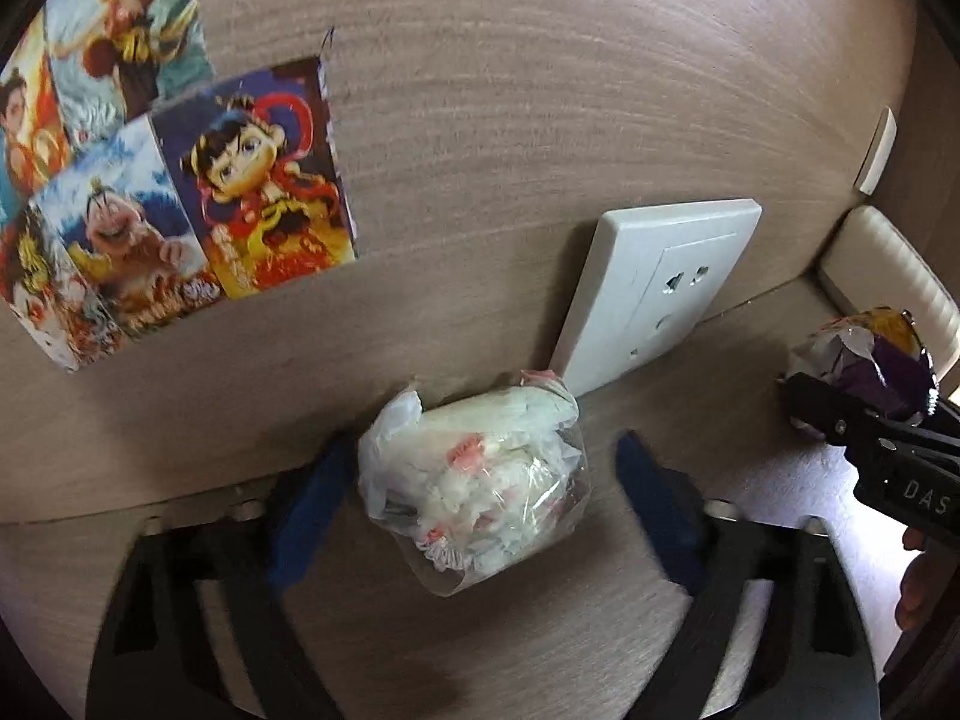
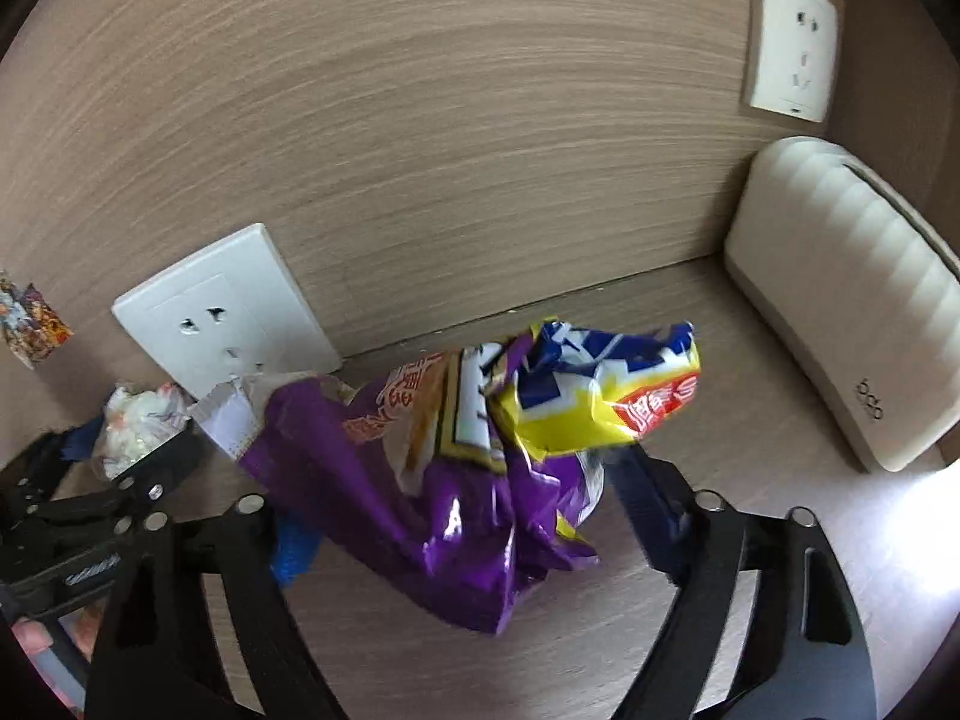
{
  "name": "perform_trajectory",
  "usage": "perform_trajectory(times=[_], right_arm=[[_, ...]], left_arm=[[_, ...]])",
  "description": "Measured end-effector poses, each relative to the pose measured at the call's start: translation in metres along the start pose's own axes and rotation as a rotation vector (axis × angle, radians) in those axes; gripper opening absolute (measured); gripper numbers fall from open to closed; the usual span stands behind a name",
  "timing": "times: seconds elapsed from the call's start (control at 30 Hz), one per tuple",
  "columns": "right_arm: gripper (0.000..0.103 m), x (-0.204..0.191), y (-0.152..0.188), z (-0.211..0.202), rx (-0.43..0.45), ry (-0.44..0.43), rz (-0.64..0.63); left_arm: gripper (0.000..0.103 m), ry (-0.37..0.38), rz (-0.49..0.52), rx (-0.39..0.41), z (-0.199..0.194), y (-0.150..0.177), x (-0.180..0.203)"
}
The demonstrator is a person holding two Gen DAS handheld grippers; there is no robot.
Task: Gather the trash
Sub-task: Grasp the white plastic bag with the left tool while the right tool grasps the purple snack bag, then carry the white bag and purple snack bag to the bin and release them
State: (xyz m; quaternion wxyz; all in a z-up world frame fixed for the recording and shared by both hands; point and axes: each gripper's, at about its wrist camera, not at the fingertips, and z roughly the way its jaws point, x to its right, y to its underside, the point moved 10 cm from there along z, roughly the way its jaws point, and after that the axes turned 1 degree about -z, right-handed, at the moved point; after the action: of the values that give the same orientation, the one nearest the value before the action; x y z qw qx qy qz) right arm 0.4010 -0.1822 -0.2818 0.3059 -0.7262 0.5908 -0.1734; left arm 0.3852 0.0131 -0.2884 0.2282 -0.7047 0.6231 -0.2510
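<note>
Blue-padded left fingers (image 1: 480,492) are straddling the clear plastic wad (image 1: 474,480) just below the wall socket (image 1: 654,288), spread, not pinching. Right fingers (image 2: 462,516) are flanking the purple snack bag (image 2: 456,480) on the worktop (image 2: 720,360) right of the socket; grip unclear.

Crumpled clear wrapper (image 1: 474,480) and purple snack bag (image 2: 468,480) lie on wood.

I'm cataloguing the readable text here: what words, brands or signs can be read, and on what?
"DAS": on the right gripper body, cut off by the frame edge.
Purple-and-yellow snack bag: red and white characters, too crumpled to read.
Cartoon cards: small print, blurred.
Cream device: small mark, unreadable.
</note>
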Motion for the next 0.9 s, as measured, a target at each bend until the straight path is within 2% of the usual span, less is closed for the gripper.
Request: perform_trajectory(times=[0.03,0.07,0.3,0.5,0.7,0.9], right_arm=[[0.078,-0.001,0.000,-0.001,0.002,-0.008,0.003],[0.077,-0.001,0.000,-0.005,0.008,-0.017,0.008],[0.076,0.006,0.006,-0.043,0.046,-0.047,0.054],[0.076,0.016,0.026,-0.091,0.074,-0.044,0.100],[0.076,0.042,0.064,-0.143,0.088,-0.011,0.141],[0.076,0.071,0.119,-0.202,0.109,0.078,0.183]], left_arm=[[0.068,-0.001,0.002,-0.005,0.000,0.001,0.000],[0.066,0.000,0.006,-0.010,0.001,0.002,-0.001],[0.066,0.032,0.009,0.006,-0.022,0.013,0.000],[0.066,0.068,0.030,0.026,-0.064,0.028,0.010],[0.066,0.121,0.101,0.020,-0.111,0.055,0.040],[0.066,0.202,0.221,0.016,-0.144,0.080,0.103]])
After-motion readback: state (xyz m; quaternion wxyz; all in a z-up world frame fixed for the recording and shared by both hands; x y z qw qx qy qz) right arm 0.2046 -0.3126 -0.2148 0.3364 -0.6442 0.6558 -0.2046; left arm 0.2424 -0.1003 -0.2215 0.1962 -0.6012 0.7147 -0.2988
